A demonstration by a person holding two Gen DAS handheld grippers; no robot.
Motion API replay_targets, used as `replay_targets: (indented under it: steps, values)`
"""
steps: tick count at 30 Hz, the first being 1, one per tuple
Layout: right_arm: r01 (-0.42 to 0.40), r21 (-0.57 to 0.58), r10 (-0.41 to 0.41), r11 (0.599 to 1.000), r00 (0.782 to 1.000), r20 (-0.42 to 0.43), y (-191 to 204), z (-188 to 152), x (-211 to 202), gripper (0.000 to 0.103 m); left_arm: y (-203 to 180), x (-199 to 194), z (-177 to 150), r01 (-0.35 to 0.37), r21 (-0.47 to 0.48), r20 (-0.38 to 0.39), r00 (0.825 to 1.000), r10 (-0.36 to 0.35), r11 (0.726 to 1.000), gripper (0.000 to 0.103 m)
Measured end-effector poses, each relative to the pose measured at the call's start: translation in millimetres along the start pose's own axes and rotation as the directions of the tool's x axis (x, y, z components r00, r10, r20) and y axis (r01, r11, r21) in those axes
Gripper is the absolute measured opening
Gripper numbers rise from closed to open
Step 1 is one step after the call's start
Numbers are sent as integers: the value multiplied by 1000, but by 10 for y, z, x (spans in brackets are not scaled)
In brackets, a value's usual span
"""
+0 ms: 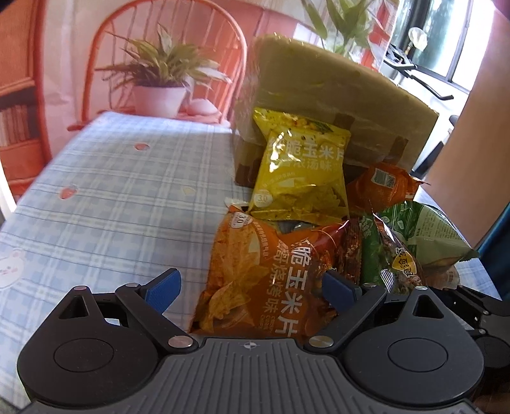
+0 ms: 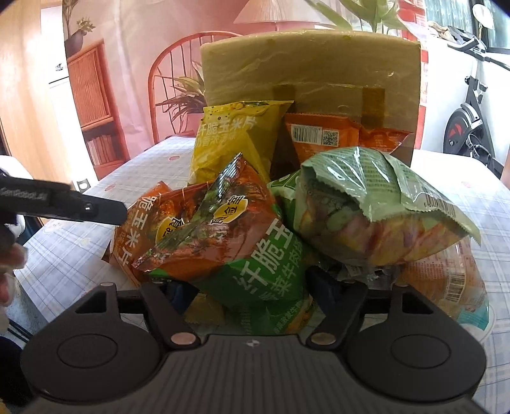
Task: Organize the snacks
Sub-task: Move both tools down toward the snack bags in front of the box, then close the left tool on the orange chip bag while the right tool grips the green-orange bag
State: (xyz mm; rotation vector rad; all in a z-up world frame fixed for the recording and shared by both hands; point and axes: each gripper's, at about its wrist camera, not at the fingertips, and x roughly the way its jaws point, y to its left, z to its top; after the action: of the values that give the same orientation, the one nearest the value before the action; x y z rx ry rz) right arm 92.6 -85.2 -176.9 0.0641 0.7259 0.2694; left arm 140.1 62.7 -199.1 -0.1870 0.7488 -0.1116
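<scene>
A potted plant (image 1: 159, 76) sits on an orange chair (image 1: 105, 41) behind the checked tablecloth (image 1: 111, 191). An exercise bike (image 2: 468, 105) stands by the window; a lamp (image 2: 274, 12) shows behind.

A table in blue plaid cloth (image 1: 111, 197) bears heaped snack bags (image 1: 299, 178) and a cardboard box (image 1: 334, 105).

This looks like a home living or dining room. A bench (image 1: 105, 191) under a plaid cloth is the landmark: behind it stand an orange spindle-back chair (image 1: 105, 41) and a potted plant (image 1: 159, 82); to its right, an exercise bike (image 2: 468, 117) by a window (image 1: 446, 38).
</scene>
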Motion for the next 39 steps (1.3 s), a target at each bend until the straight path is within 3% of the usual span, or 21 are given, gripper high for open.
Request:
replay_targets:
  steps: [5,19,39]
  values:
    - [-4,-4,4,1000,1000,5,-9,-18,5,75,24,208,49,101,0,-37,994,-101,995,97]
    - [1,-12,-1,1000,1000,-1,10,-21,15,75,65,456,36,112,6,-26,993,-112,994,103]
    - [9,-30,-9,1000,1000,-14,10,-2,59,75,211,449,25,150,-37,-24,988,-151,988,103]
